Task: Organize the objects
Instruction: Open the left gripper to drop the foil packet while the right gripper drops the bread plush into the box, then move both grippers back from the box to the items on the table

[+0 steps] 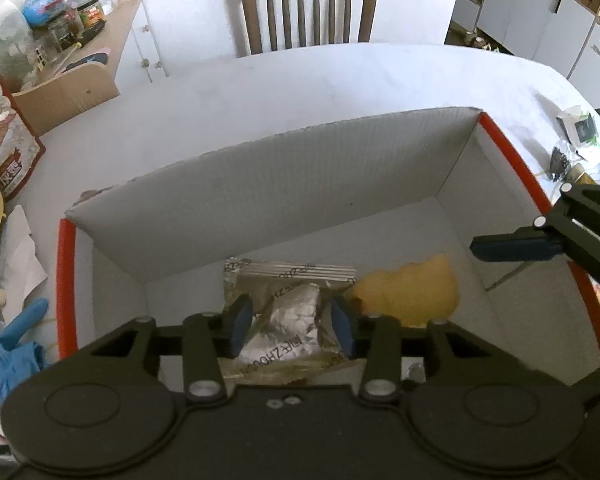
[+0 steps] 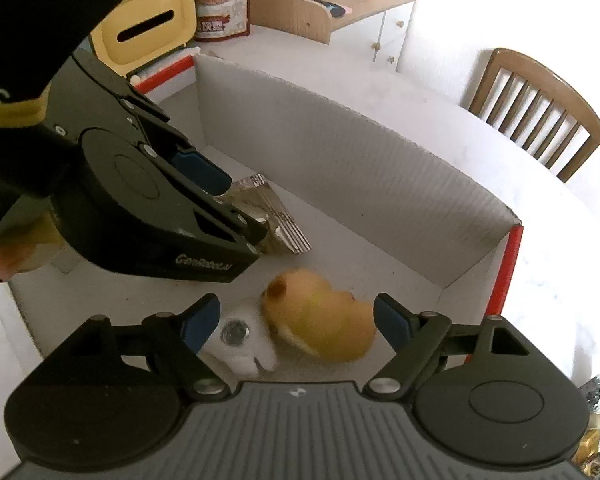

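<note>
An open white cardboard box (image 1: 284, 168) with red edges stands on the table; it also shows in the right wrist view (image 2: 340, 152). Inside lie a silver foil packet (image 1: 288, 304), a yellow plush toy (image 1: 416, 288) and a small white object (image 2: 244, 340). My left gripper (image 1: 292, 322) is open, its jaws either side of the foil packet (image 2: 276, 216), low in the box. My right gripper (image 2: 296, 320) is open above the blurred yellow plush toy (image 2: 324, 328); one of its fingers (image 1: 512, 248) reaches in over the box's right side.
A blue glove (image 1: 16, 344) and white paper (image 1: 20, 264) lie left of the box. A yellow container (image 2: 148, 28) and a red snack bag (image 2: 220, 0) stand behind it. A wooden chair (image 1: 308, 8) stands at the table's far side. Small clutter (image 1: 576, 140) lies at right.
</note>
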{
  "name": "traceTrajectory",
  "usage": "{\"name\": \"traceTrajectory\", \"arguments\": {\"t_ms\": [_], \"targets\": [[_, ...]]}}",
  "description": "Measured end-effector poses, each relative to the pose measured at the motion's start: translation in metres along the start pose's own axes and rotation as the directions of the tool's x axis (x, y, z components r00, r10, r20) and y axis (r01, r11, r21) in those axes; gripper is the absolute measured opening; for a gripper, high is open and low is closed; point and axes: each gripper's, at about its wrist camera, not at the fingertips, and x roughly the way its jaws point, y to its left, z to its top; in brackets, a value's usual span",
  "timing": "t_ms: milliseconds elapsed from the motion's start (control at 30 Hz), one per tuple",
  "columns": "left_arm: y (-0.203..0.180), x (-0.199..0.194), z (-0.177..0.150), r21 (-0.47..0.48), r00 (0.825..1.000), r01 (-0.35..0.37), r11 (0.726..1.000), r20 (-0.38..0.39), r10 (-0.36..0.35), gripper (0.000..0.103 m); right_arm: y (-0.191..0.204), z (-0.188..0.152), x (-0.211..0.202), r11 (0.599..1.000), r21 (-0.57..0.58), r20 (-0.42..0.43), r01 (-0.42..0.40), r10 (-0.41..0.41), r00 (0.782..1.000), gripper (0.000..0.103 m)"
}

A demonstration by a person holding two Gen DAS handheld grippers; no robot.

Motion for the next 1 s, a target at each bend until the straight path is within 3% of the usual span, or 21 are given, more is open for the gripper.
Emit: {"name": "traceTrajectory", "arguments": {"t_ms": [133,267,400,767,1000], "targets": [[0.000,-0.011,-0.002,-0.011,1.000,-0.005,1.000,0.031,0.005,0.057,-0.007,-0.004,-0.016,1.000,0.029,0.036,-0.012,0.011,0.999,0.084],[-0.003,-0.025,-0.005,-0.014,0.998,0.000,1.000,0.062,0.001,0.060,-0.015,-0.014,-0.038,0.997,0.067,0.073,-0.028,0.023,0.997,0.084],[-0.009,-0.044,-0.010,-0.008,0.994,-0.002,1.000,0.109,0.003,0.071,-0.024,-0.024,-0.062,0.994,0.103,0.120,-0.036,0.023,0.993,0.084],[-0.038,-0.095,-0.020,0.023,0.974,-0.008,1.000,0.227,0.003,0.083,-0.039,-0.053,-0.121,0.981,0.170,0.240,-0.090,0.047,0.970,0.085],[-0.069,-0.122,-0.030,0.035,0.957,0.006,0.999,0.290,-0.016,0.098,-0.050,-0.084,-0.152,0.976,0.189,0.291,-0.108,0.049,0.956,0.089]]}}
